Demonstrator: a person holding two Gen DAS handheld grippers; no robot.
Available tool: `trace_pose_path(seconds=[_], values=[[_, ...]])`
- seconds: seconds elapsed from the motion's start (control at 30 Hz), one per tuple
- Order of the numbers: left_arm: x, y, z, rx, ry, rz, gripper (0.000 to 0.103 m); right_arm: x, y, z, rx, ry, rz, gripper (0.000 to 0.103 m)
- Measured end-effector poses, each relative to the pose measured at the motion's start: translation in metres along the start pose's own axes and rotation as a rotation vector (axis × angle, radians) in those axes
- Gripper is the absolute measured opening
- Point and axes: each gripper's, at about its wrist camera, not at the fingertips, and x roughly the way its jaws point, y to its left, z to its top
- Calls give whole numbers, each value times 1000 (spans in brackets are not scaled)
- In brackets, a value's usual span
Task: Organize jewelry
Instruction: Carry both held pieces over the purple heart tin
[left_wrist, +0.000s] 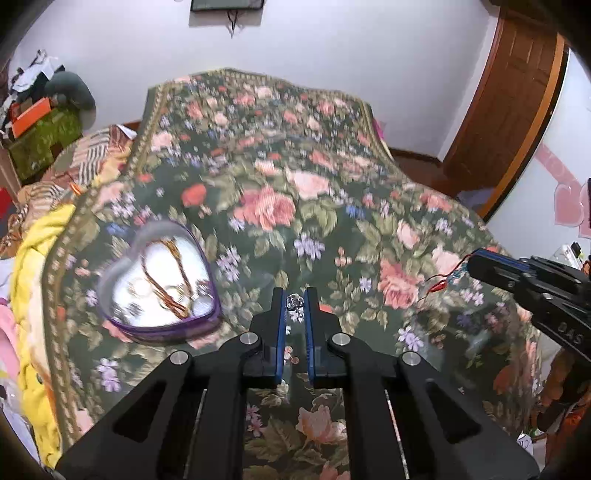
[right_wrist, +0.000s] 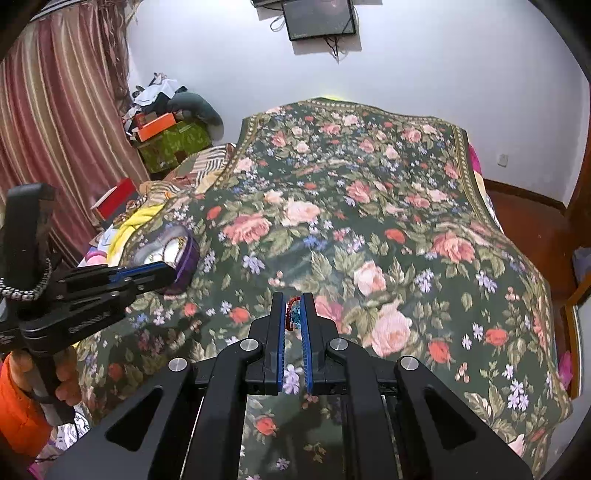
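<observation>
Above the floral bedspread (left_wrist: 295, 192), we find the left claw (left_wrist: 294, 302) pinching a rhinestone piece (left_wrist: 294, 301) and the right claw (right_wrist: 292, 312) clamping a red cord bracelet (right_wrist: 291, 310), both apparently bound for the heart-shaped box (left_wrist: 159, 284) at near left.

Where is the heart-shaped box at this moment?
The heart-shaped box lies open on the floral bedspread, low on the left in the left wrist view, left of the left tongs and near the yellow blanket.
</observation>
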Motion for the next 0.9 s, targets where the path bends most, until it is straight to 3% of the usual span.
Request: trace_pose_path(seconds=[0.43, 0.9], values=[[-56, 28, 14, -31, -134, 37, 8, 4, 42, 28, -67, -46, 53, 7], [-81, 79, 11, -96, -186, 100, 8, 37, 113, 48, -155, -43, 167, 7]])
